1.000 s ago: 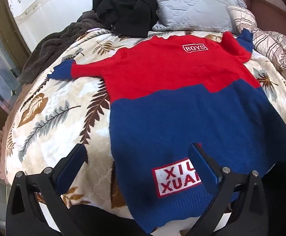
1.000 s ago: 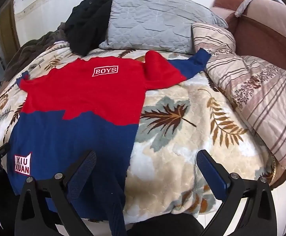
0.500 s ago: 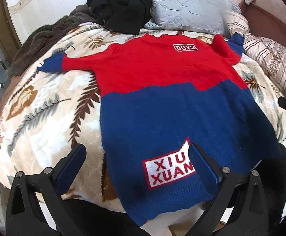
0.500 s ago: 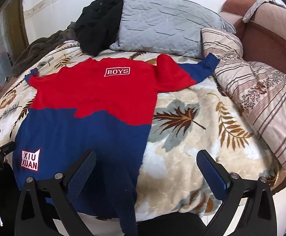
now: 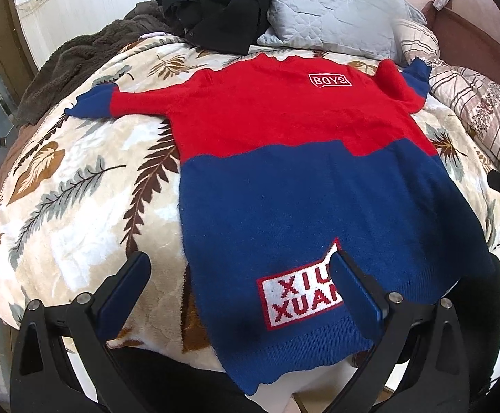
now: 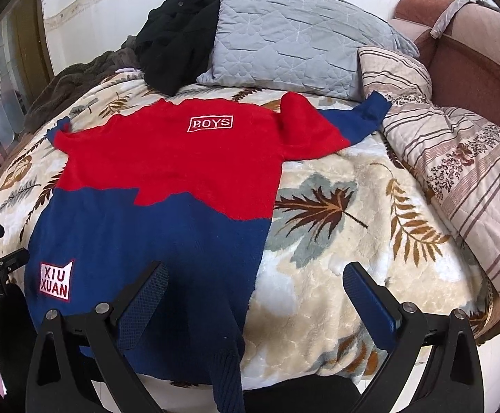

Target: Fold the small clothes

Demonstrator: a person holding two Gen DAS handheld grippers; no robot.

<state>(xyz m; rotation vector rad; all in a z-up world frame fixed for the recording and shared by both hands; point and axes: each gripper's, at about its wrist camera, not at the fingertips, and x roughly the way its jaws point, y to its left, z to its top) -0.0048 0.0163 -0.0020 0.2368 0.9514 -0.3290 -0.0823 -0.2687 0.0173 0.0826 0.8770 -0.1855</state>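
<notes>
A small red and blue sweater (image 5: 301, 179) (image 6: 167, 186) lies spread flat on a leaf-patterned blanket, its hem toward me and both sleeves stretched out to the sides. It carries a "BOYS" label near the collar and a white "XIU XUAN" patch near the hem. My left gripper (image 5: 239, 268) hovers open over the hem's left part. Over the hem's right corner and the blanket beside it, my right gripper (image 6: 255, 277) stands open. Nothing sits between either pair of fingers. A corner of the hem hangs over the bed's front edge.
The leaf-patterned blanket (image 5: 77, 179) (image 6: 336, 227) covers the bed. At the head lie a grey quilted pillow (image 6: 291, 38), black clothes (image 5: 215, 3) and a brown fleece throw (image 5: 84, 55). A striped quilt (image 6: 456, 158) and brown sofa (image 6: 474, 55) are on the right.
Both grippers have pulled back and risen slightly, so more of the bed and the sweater's hem shows. The sweater lies unmoved and both grippers stay open.
</notes>
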